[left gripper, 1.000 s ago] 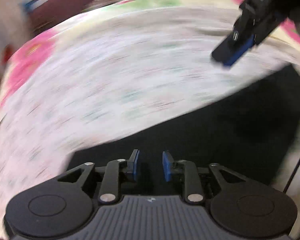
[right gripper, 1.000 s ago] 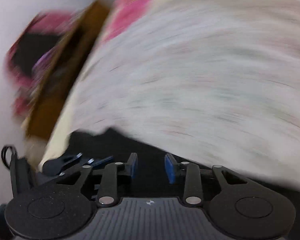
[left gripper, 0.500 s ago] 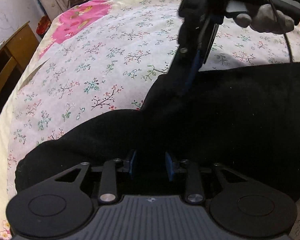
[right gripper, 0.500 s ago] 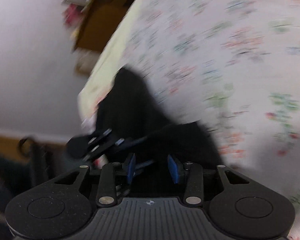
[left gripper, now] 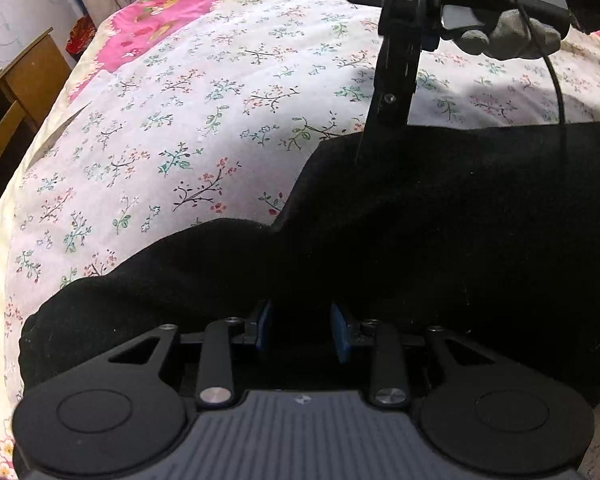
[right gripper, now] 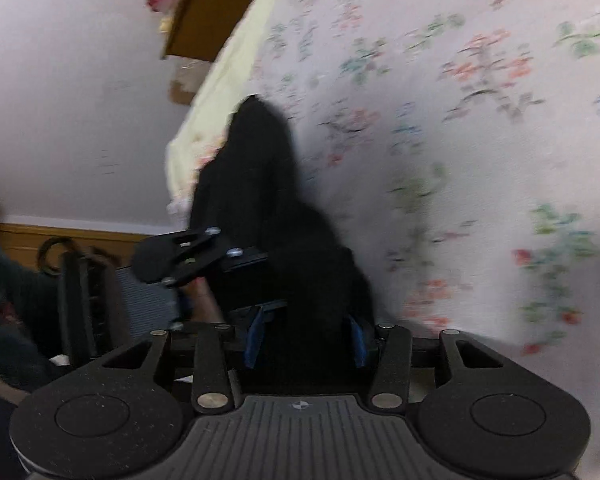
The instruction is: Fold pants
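Observation:
Black pants [left gripper: 440, 220] lie across the floral bed sheet [left gripper: 220, 100]. My left gripper [left gripper: 301, 330] is low over their near edge. Its blue pads stand a little apart, with dark cloth lying loosely between them. A gloved hand [left gripper: 508, 28] holds my right gripper [left gripper: 364, 148], which comes down from above with its tips at the far edge of the pants. In the right wrist view the right gripper [right gripper: 306, 338] has its jaws opening, and a ridge of the pants [right gripper: 260, 184] runs between the parted pads. The left gripper [right gripper: 180, 256] shows just beyond it.
A wooden cabinet [left gripper: 16, 92] stands off the bed's left side, and a pink patch [left gripper: 160, 20] marks the sheet's far corner. The bed's edge [right gripper: 204, 120] drops to a pale wall [right gripper: 80, 100]. A person's dark sleeve [right gripper: 4, 300] is at the left.
Both grippers swept down and across with the pants, then settled; the blur is gone from the left view. The right gripper's pads have spread wider, and the left pads have parted slightly.

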`<state>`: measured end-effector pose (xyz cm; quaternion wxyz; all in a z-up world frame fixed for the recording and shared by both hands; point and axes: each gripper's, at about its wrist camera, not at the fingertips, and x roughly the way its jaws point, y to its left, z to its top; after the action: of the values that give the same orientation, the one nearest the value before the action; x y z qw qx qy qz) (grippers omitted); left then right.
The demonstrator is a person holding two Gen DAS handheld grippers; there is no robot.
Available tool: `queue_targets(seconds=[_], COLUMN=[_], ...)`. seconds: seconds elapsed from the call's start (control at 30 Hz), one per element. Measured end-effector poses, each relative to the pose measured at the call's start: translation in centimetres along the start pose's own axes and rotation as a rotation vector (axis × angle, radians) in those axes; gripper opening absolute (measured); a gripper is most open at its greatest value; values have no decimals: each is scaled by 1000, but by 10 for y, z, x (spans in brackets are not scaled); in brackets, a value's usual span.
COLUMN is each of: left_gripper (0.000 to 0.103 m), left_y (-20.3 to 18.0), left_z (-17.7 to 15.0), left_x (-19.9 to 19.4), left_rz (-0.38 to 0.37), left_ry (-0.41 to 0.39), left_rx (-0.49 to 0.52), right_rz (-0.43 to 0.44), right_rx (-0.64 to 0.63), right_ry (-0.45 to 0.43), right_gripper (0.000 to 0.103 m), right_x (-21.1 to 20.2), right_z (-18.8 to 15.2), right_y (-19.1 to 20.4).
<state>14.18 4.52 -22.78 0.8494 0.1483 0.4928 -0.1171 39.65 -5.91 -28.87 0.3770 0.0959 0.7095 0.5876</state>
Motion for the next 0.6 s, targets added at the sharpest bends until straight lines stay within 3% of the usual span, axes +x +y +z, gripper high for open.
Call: queue_targets(seconds=[0.1,0.27,0.37,0.5,0.6], left_gripper=[42,42,42,42,44], left_y=[1,0,0,-1,-3], left_z=[1,0,-1,-5,-8], left_x=[1,2,1,1,-1], left_rz=[0,3,3,11,13], left_ry=[5,7,2,-7,-28], left_rx=[4,9,1,-5,-5], right_rz=[161,15,111,84,65], right_rx=[3,5,119,236,294], right_ry=[-14,14,-124,-355,-453], right_gripper=[30,31,32,31,24], right_x=[5,33,37,23,-1], right_z=[6,5,3,-8,-25], right_y=[11,11,2,-7,-11])
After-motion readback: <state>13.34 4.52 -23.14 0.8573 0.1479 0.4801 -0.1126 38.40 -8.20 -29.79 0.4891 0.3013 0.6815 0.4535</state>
